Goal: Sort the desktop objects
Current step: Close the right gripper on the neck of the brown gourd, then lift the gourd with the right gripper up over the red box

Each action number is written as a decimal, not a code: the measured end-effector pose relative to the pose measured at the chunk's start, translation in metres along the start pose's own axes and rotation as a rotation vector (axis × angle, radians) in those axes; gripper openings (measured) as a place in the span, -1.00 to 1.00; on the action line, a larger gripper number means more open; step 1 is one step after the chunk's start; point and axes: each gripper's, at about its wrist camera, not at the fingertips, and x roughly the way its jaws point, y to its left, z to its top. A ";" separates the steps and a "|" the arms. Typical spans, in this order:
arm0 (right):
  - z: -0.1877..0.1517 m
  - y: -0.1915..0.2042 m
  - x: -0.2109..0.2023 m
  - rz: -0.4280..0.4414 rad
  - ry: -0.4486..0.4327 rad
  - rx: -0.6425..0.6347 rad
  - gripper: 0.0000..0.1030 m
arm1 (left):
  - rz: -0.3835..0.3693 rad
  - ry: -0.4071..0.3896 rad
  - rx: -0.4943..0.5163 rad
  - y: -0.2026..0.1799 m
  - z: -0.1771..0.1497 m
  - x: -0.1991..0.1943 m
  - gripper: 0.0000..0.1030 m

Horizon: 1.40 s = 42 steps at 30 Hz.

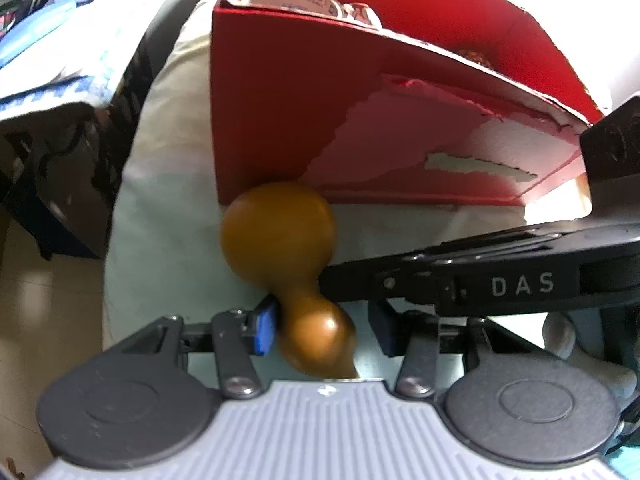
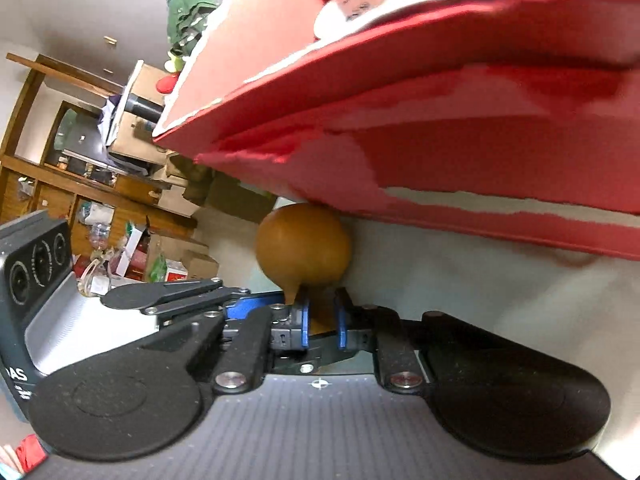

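Blue pads of the right gripper (image 2: 320,322) pinch the waist of a brown gourd (image 2: 304,248), while the left gripper (image 1: 326,330) stands wider, one pad (image 1: 264,330) touching the neck and the other clear of it. With two tools crowding one smooth, rounded gourd, I judge it could twist or slip out if either lets go unevenly, or knock the red box (image 1: 280,112) it sits against. Its long axis runs away from both cameras, big bulb toward the box, on the pale tabletop (image 1: 168,200).

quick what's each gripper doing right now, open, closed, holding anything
Left gripper: open, fingers either side of the brown wooden gourd, only one pad touching.
Right gripper: closed on the gourd's neck.
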 end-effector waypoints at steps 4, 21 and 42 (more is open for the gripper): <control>-0.001 -0.008 -0.004 0.011 0.004 0.009 -0.70 | 0.005 -0.007 0.005 -0.006 -0.003 0.000 -0.05; 0.001 -0.012 -0.001 0.060 -0.017 0.030 0.01 | 0.087 -0.028 0.060 -0.027 -0.002 0.007 0.08; -0.012 -0.022 -0.062 0.115 0.024 -0.027 -0.38 | -0.121 0.005 0.242 -0.131 -0.007 -0.016 0.05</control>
